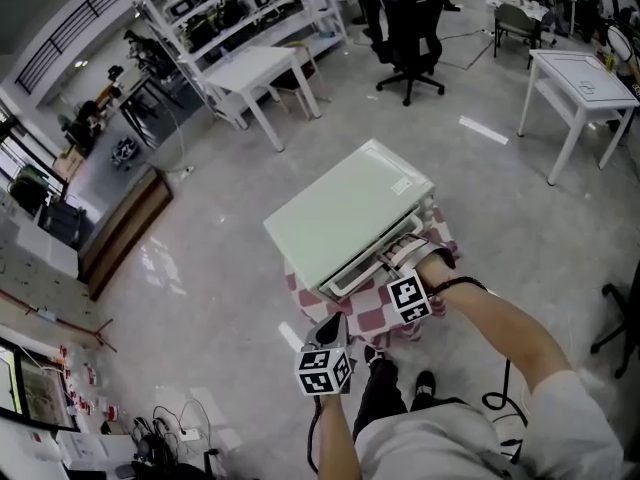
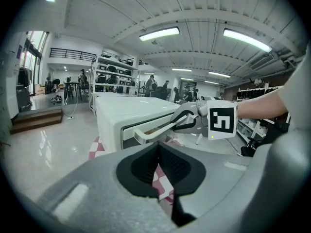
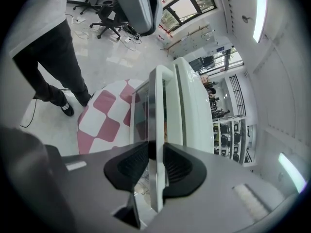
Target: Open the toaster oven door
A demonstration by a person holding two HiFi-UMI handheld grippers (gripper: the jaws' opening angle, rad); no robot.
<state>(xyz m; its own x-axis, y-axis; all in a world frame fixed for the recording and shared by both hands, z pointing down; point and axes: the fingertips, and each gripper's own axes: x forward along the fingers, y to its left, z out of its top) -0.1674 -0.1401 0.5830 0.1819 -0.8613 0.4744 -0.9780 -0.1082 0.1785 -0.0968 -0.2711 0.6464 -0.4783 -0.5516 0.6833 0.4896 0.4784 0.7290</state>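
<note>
A pale green toaster oven (image 1: 345,213) stands on a small table under a pink-and-white checked cloth (image 1: 375,308). My right gripper (image 1: 398,256) is shut on the door handle (image 1: 355,273), a pale bar along the oven's front. In the right gripper view the handle (image 3: 156,130) runs straight between the pads. A narrow dark gap shows between door and body. My left gripper (image 1: 332,326) hangs shut and empty, short of the oven's front. In its own view the left gripper (image 2: 158,147) faces the oven (image 2: 126,113), the handle (image 2: 150,135) and the right gripper (image 2: 182,120).
White tables stand at the back (image 1: 255,73) and to the right (image 1: 580,78), with a black office chair (image 1: 410,28) between them. A low wooden platform (image 1: 125,228) lies to the left. Cables (image 1: 170,433) trail on the floor at lower left. The person's legs (image 3: 48,67) stand beside the table.
</note>
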